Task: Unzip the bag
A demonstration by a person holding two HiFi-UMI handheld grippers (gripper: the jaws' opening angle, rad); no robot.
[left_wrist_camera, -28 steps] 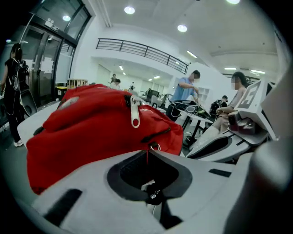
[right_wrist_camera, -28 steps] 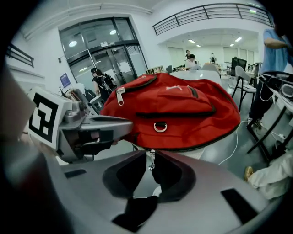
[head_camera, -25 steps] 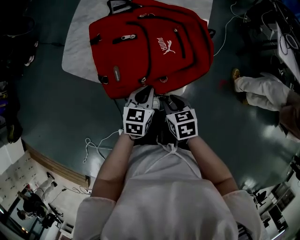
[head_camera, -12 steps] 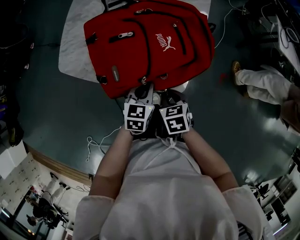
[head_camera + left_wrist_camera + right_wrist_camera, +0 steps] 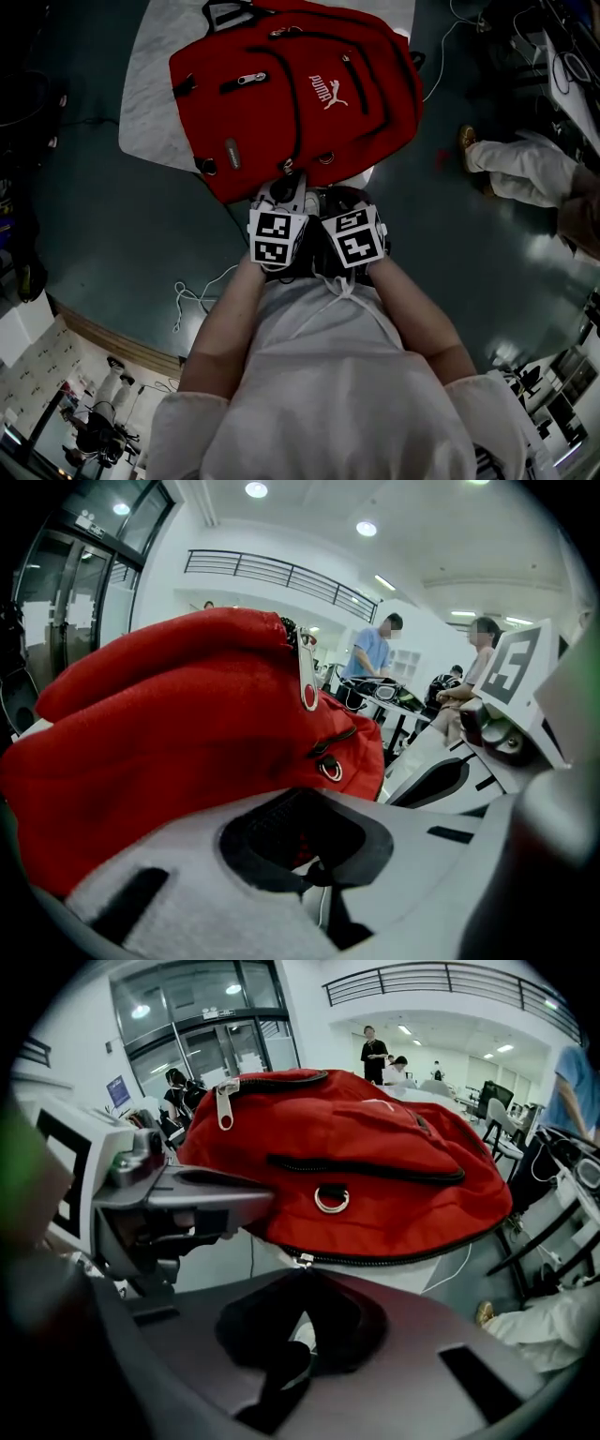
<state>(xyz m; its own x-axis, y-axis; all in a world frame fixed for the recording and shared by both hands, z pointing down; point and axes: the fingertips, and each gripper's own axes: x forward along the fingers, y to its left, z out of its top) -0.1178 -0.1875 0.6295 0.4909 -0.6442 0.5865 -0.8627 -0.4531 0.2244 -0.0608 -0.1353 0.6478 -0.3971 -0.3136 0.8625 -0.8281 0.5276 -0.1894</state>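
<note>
Head view: red bag [image 5: 300,84] just beyond left claw [image 5: 292,178], right claw [image 5: 330,197]; both closed.

Red backpack [image 5: 300,89], upper middle of frame in head view. Flat on pale mat [image 5: 155,103], front side up, a bit tilted. White logo [image 5: 328,91] on front. Black zips, all shut as far as seen. Silver zip pull [image 5: 251,79] on small pocket at left. Metal ring [image 5: 325,157] near lower edge. Black handle [image 5: 220,13] at upper left.
</note>
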